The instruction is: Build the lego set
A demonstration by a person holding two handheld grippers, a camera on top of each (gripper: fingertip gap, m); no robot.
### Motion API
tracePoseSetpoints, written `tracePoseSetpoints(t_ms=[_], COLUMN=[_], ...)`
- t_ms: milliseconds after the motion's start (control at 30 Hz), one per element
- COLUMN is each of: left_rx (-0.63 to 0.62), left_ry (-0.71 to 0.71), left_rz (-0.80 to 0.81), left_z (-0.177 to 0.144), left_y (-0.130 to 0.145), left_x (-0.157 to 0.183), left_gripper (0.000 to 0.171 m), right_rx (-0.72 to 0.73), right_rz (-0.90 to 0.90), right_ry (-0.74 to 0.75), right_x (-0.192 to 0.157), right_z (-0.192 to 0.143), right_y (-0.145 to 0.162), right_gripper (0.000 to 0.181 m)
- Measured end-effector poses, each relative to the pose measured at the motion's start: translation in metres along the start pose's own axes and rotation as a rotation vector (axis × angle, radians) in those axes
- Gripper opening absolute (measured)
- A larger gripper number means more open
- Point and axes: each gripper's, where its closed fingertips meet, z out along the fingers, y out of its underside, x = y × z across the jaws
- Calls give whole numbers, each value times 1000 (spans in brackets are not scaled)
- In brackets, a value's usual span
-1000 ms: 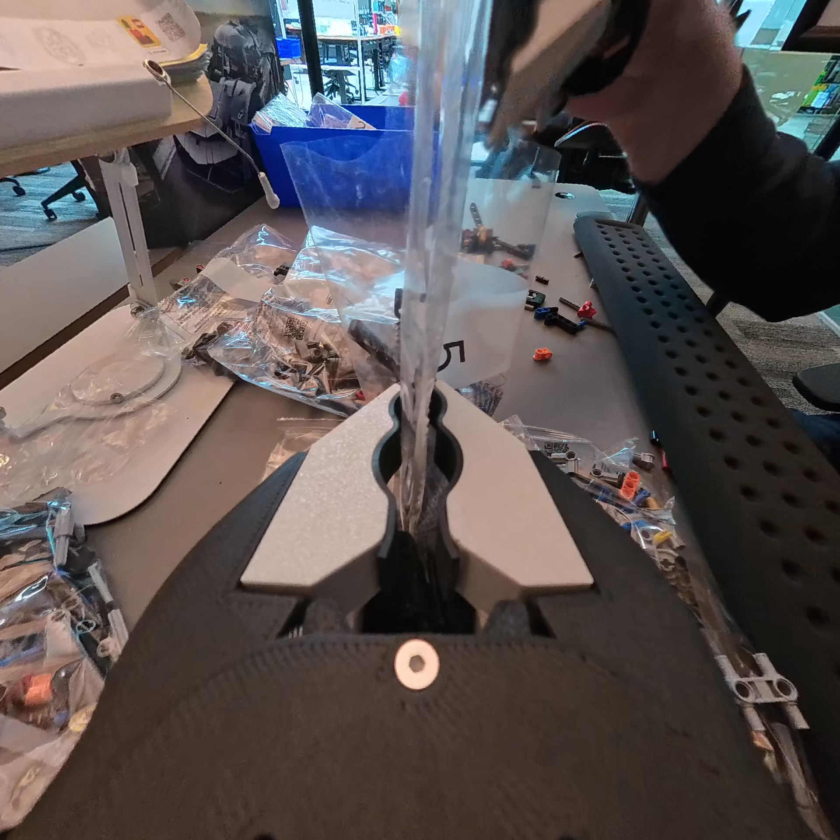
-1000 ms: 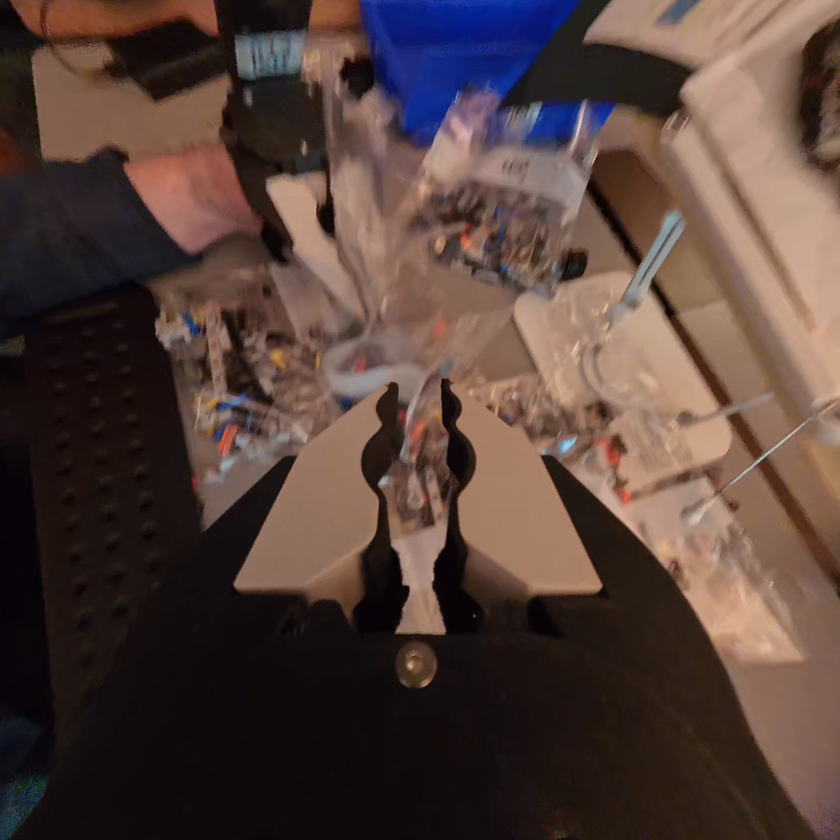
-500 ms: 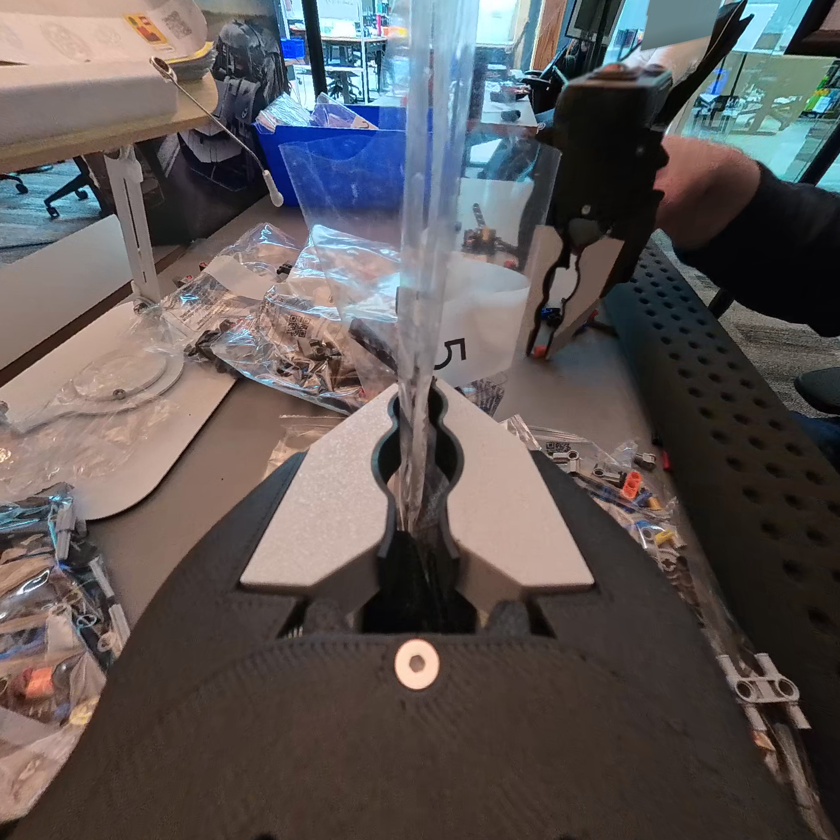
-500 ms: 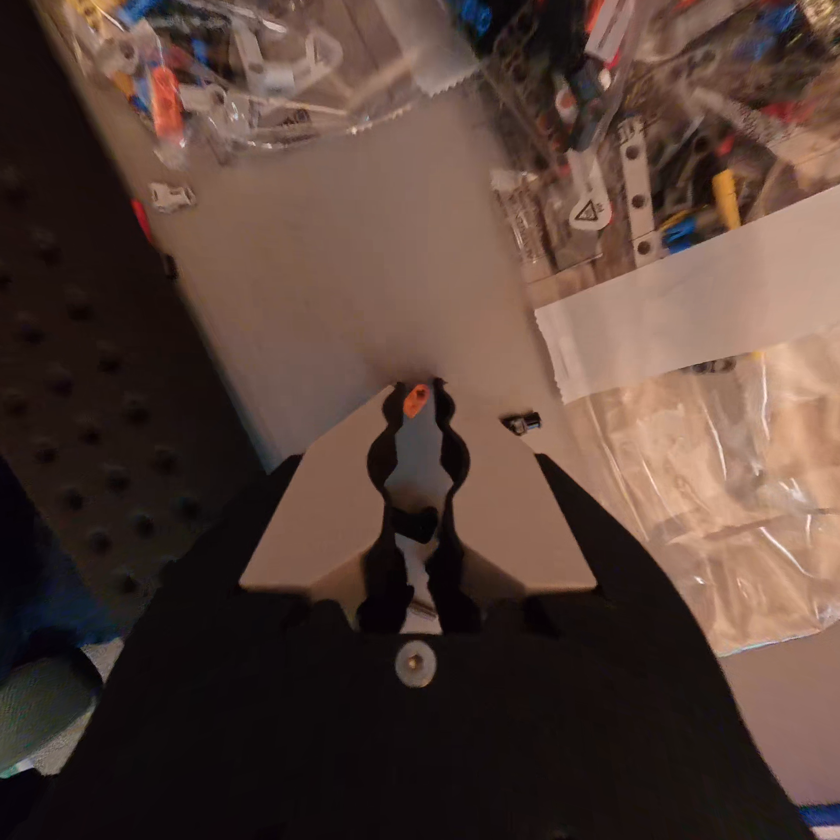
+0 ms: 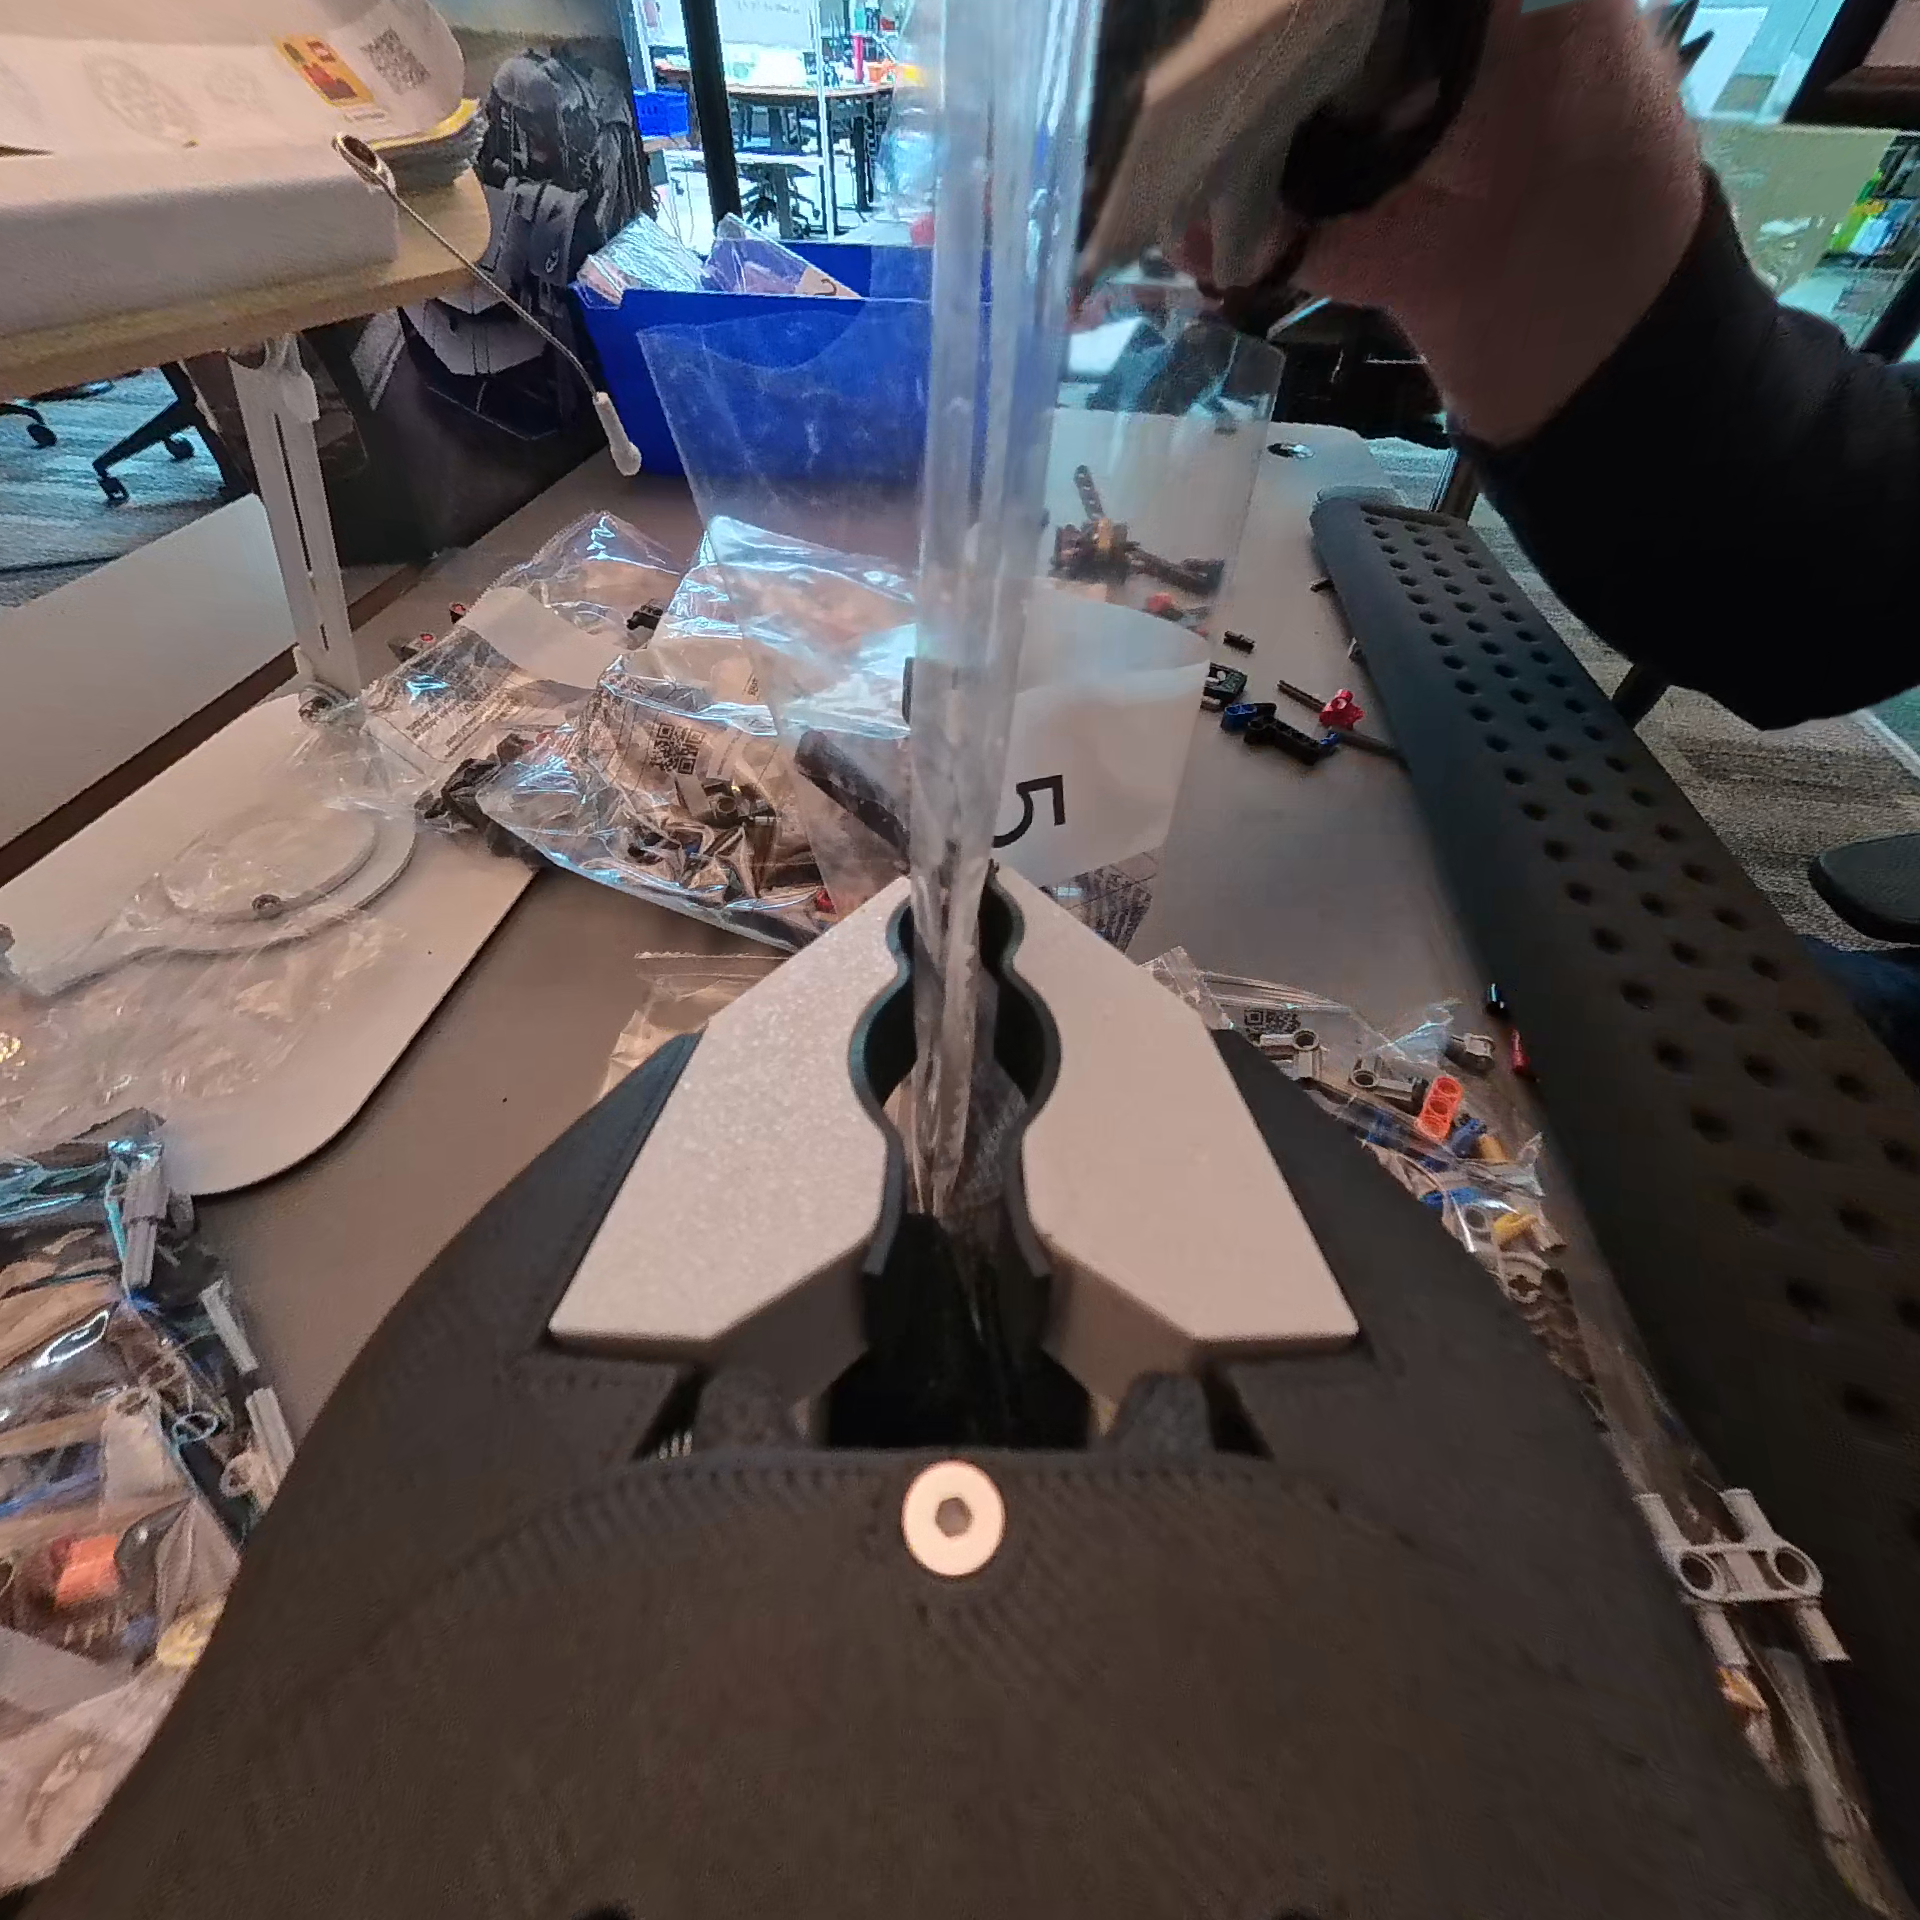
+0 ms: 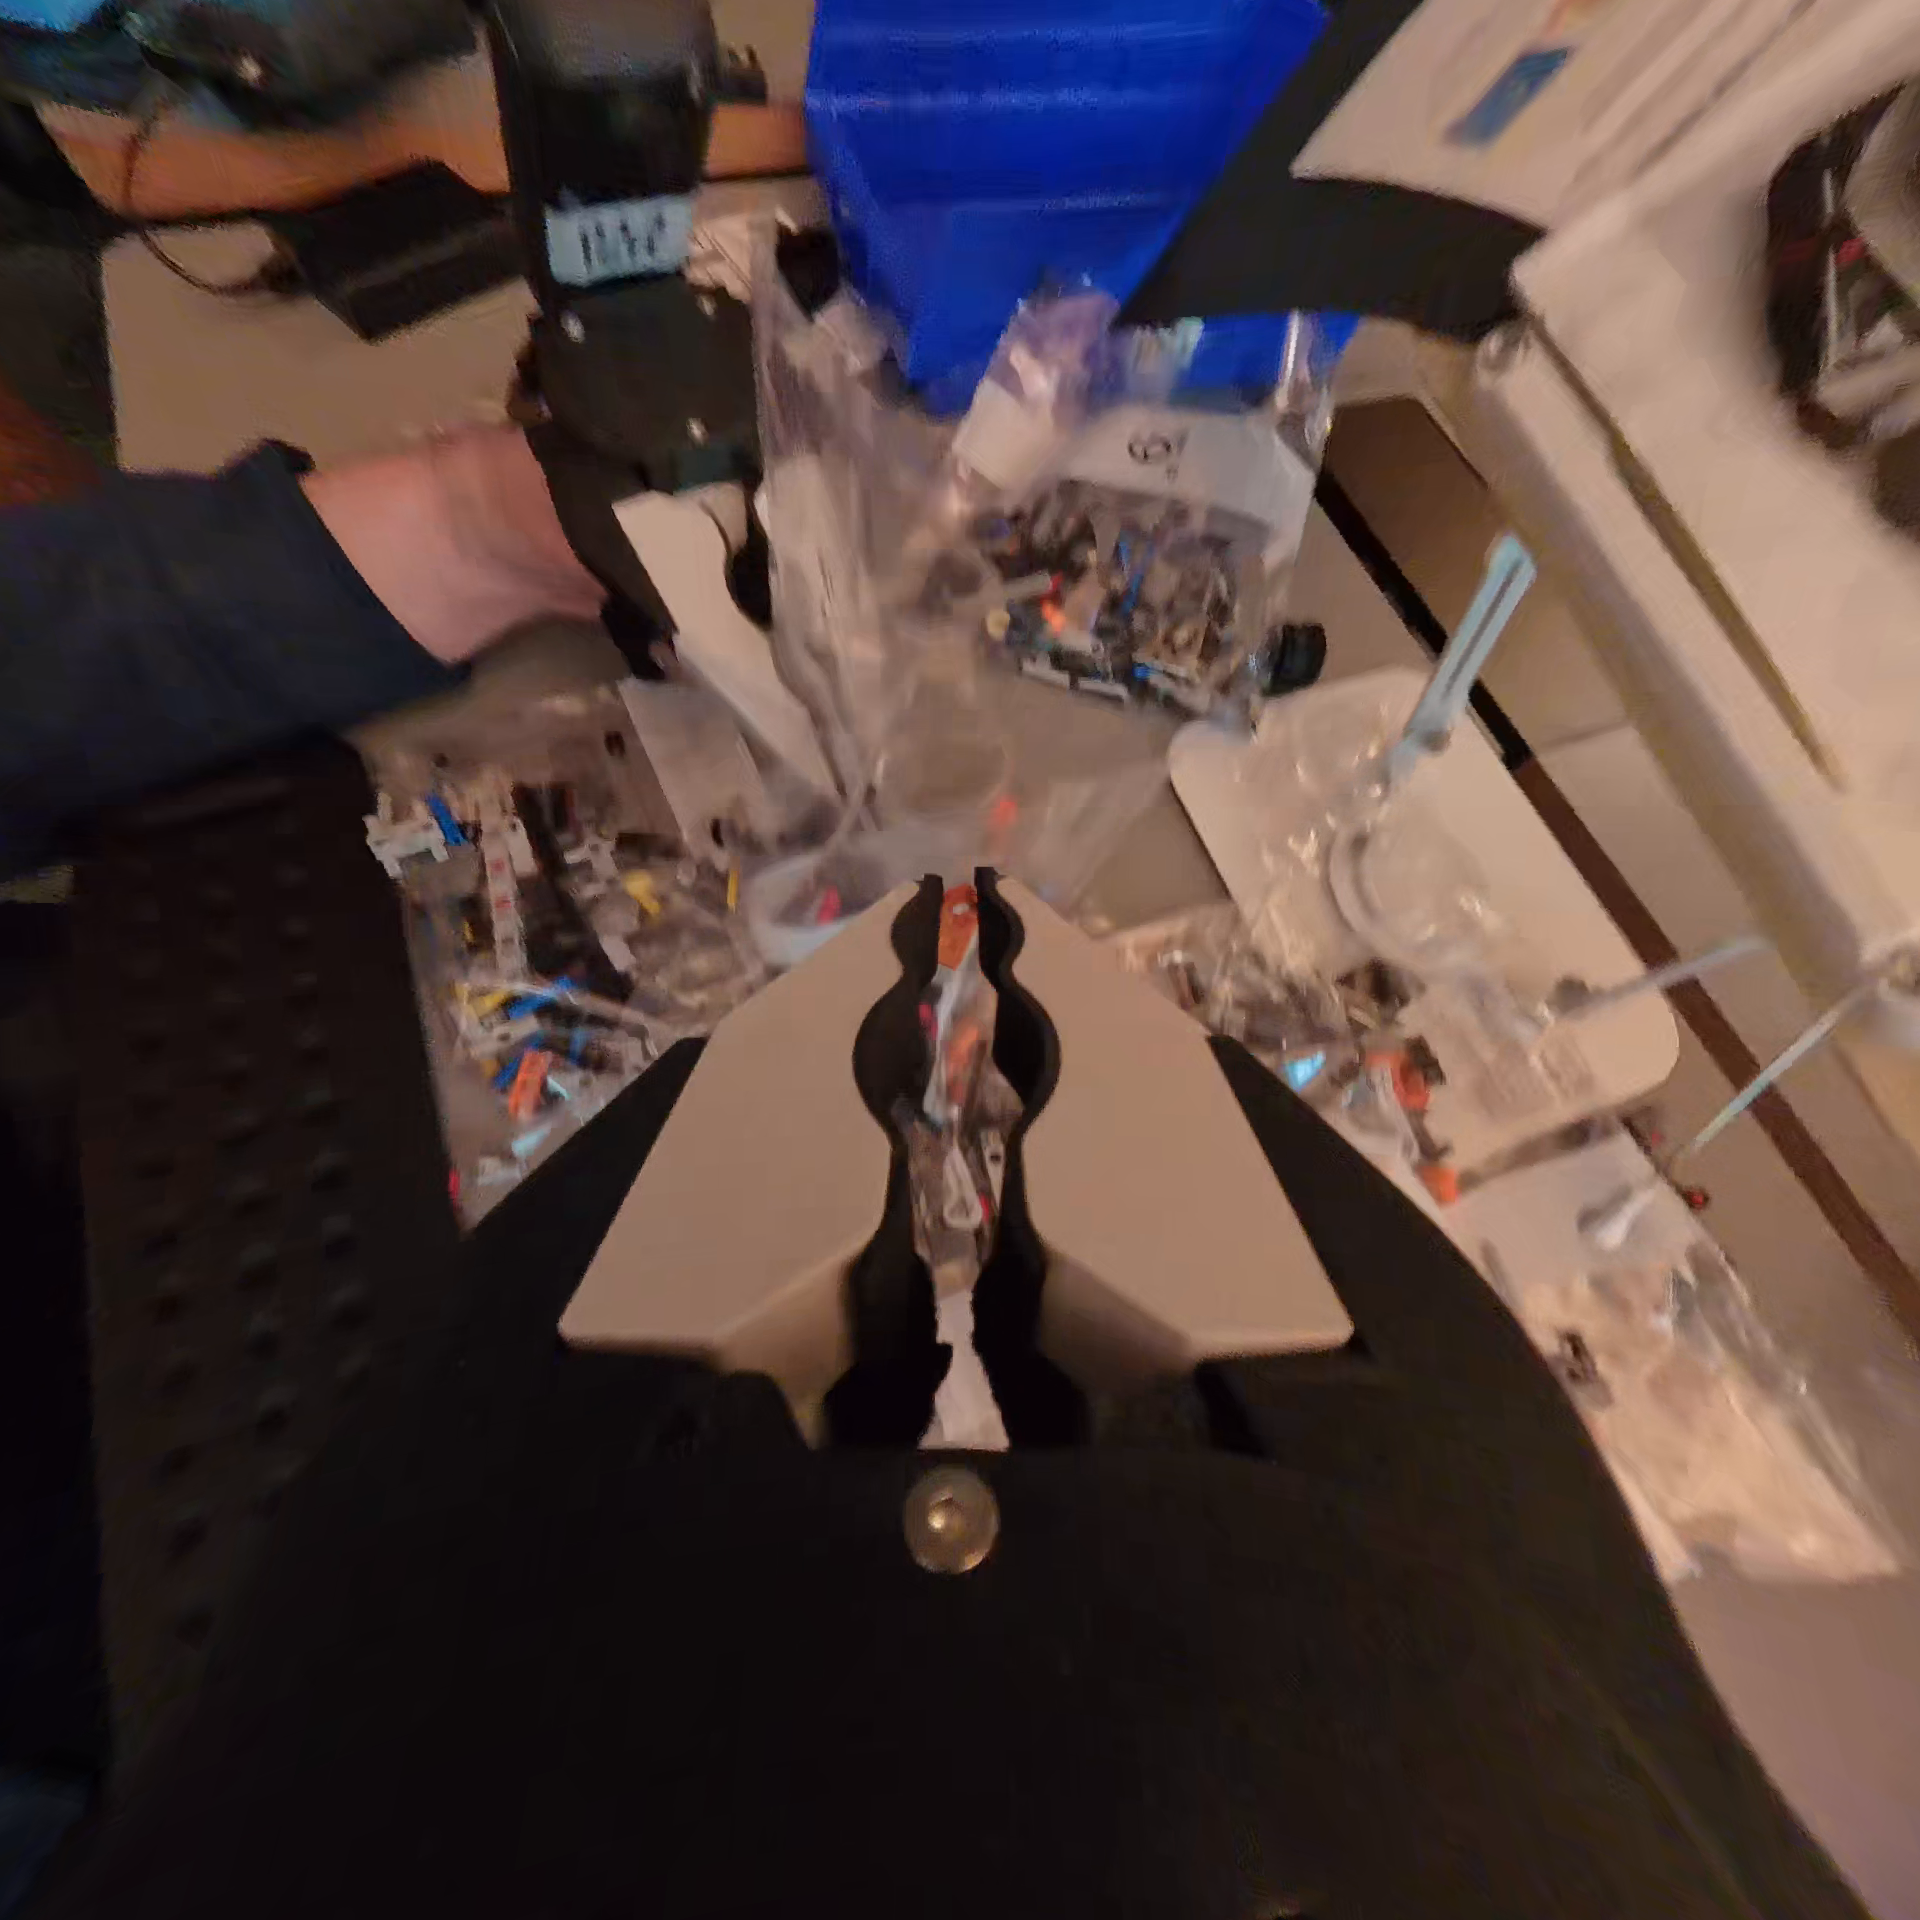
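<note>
Cluttered table | left tool clamps clear bag | right tool pinches orange piece

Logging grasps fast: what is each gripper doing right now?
Left gripper: shut on the clear plastic bag.
Right gripper: shut on a small orange lego piece.

The left wrist view is bright and mostly sharp, lit by daylight from windows far ahead of the left gripper; glare streaks the clear plastic bag rising from its jaws, and the hand up to the right is motion-blurred. Wide-angle bending curves the edges. The right wrist view is dim, orange-tinted and smeared throughout; only the right gripper near the lens looks fairly crisp.
</note>
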Motion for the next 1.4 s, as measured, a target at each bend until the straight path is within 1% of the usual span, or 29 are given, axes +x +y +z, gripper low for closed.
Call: tracePoseSetpoints(t_ms=[100, 167, 233, 300, 400, 500, 600, 700, 767, 867, 900, 1000, 1100, 1233, 1300, 1400], left_rx=[0, -2, -3, -4, -3, -1, 0, -1, -1, -1, 0, -1, -4, -4, -3, -2], left_ry=[3, 5, 7, 8, 6, 3, 1, 3, 2, -3, -3, -3, 0, 1, 1, 0], left_rz=[1, 2, 4, 5, 4, 0, 0, -1, -2, -6, -7, -7, -4, -3, -2, -1], left_z=[0, 1, 1, 1, 1, 1, 0, 1, 1, 0, 0, 0, 0, 1, 0, 0], left_y=[0, 0, 0, 0, 0, 0, 0, 0, 0, 1, 1, 1, 1, 1, 1, 0], left_x=[0, 1, 1, 2, 1, 0, 0, 0, 0, -1, -1, -1, -1, 0, 0, 0], left_gripper=[7, 8, 7, 7, 7, 8, 8, 8, 8, 8, 8, 8, 8, 8, 8, 8], right_rx=[26, 7, -12, -4, 26, -19, -127, -223, -272, -358, -380, -380, -385, -383, -403, -425], right_rz=[-20, -22, -3, 8, 18, 17, 20, 1, -51, -131, -141, -155, -156, -171, -188, -211], right_ry=[-15, -29, -61, -46, -30, -22, -123, -258, -331, -397, -414, -441, -445, -474, -477, -459], right_x=[1, 1, -1, 2, 3, -5, -37, -83, -113, -141, -146, -155, -156, -161, -162, -158], right_z=[10, 19, 25, 23, 8, -8, -9, 10, 26, 44, 47, 54, 57, 55, 54, 53], right_y=[-21, -22, -19, -16, -13, 6, 45, 85, 107, 135, 140, 141, 141, 142, 146, 151], right_gripper=[4, 5, 12, 16, 13, 13, 13, 16, 17, 17, 18, 19, 15, 18, 14, 15])
